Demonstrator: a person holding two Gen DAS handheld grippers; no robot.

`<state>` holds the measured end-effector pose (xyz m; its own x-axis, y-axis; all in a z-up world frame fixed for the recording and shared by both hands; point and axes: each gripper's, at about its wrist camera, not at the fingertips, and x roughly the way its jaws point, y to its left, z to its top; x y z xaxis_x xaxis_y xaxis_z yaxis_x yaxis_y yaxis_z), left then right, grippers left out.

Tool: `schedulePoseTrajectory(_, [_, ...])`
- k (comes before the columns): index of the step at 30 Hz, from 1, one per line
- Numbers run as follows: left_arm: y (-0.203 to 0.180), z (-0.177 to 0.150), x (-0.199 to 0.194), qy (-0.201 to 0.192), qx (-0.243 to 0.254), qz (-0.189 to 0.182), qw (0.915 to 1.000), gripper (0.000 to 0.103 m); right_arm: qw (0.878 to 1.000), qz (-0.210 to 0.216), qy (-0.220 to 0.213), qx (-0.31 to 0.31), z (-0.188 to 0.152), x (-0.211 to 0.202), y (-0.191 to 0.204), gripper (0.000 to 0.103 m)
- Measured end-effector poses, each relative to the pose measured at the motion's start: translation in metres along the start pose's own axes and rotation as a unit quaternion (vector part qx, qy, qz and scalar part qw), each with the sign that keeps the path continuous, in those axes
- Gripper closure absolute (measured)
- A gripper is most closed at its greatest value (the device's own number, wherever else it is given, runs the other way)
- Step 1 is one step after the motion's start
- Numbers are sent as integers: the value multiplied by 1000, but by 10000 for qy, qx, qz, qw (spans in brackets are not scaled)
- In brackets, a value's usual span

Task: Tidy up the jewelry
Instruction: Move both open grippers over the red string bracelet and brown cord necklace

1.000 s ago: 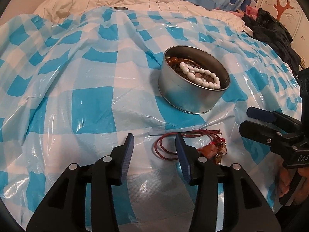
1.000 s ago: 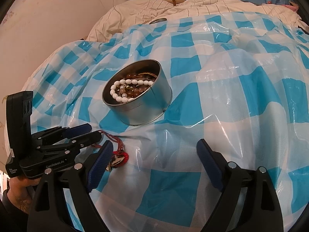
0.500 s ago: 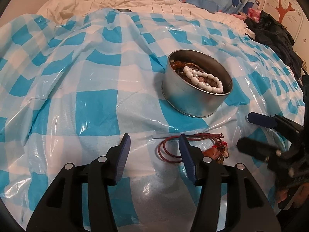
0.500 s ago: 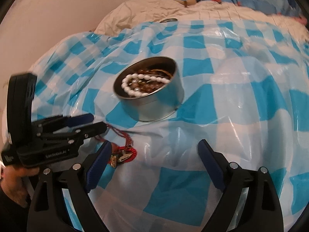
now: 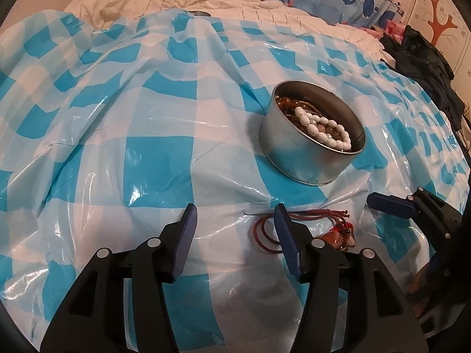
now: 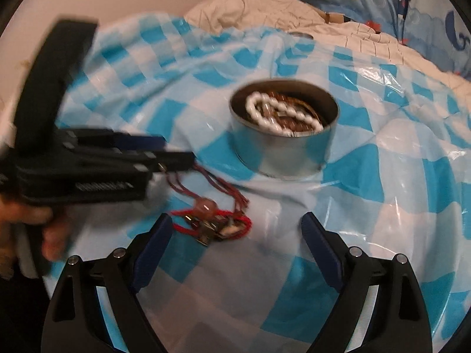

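**Last loose cord piece waits just short of the tin**

Nearest me, my left tongs point(image 5: 234, 236) stand released, jaws spread over the checked plastic sheet point(image 5: 159, 161), clamping nothing. The red cord necklace point(image 5: 297, 226) lies on the sheet just behind and to the right of the right-hand finger, at about 1 o'clock from the tips, so I judge I am offset and would need to shift right to straddle it. My right tongs point(image 6: 235, 232) are also released, jaws wide. From that wrist, the cord with its pink bead and small charms sits between the fingertips and a little beyond, toward 11 o'clock, well placed for a pinch.

Farther out at 1 o'clock stands the round metal tin point(image 5: 312, 150), upright on the sheet, already holding a white bead bracelet point(image 5: 323, 131) over brown beads. Beyond lie rumpled bedding and whale-print pillows.
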<state>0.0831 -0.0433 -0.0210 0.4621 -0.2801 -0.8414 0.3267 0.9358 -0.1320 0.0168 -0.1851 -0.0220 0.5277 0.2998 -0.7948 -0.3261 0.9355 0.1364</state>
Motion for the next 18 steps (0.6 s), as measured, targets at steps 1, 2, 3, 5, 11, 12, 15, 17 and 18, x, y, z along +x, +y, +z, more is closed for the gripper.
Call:
schedulePoseTrajectory(1, [-1, 0, 1, 20, 27, 8, 10000, 51, 9997, -154, 140, -144, -1, 3, 1, 17])
schedulePoseTrajectory(2, [-1, 0, 3, 50, 61, 30, 10000, 51, 9988, -303, 229, -301, -2, 4, 2, 16])
schedulePoseTrajectory(3, [-2, 0, 4, 75, 77, 42, 9999, 51, 9977, -485, 275, -398, -3, 2, 1, 16])
schedulePoseTrajectory(5, [-1, -1, 6, 123, 96, 60, 9999, 51, 9948, -854, 375, -417, -6, -5, -10, 16])
schedulePoseTrajectory(11, [-1, -1, 4, 73, 37, 9, 10000, 49, 9988, -454, 135, 86, -3, -22, -37, 16])
schedulePoseTrajectory(12, [0, 0, 2, 23, -6, -67, 10000, 48, 9996, -274, 41, 28, -2, -23, -31, 16])
schedulePoseTrajectory(15, [-2, 1, 3, 20, -27, -95, 9999, 46, 9976, -409, -315, -470, 4, -18, 1, 13])
schedulePoseTrajectory(17, [-4, 0, 8, 83, 13, -74, 9999, 45, 9960, -588, -290, -601, 7, -3, 12, 12])
schedulePoseTrajectory(18, [-6, 0, 9, 88, 34, -54, 9999, 45, 9956, -655, -119, -658, 9, 7, 16, 12])
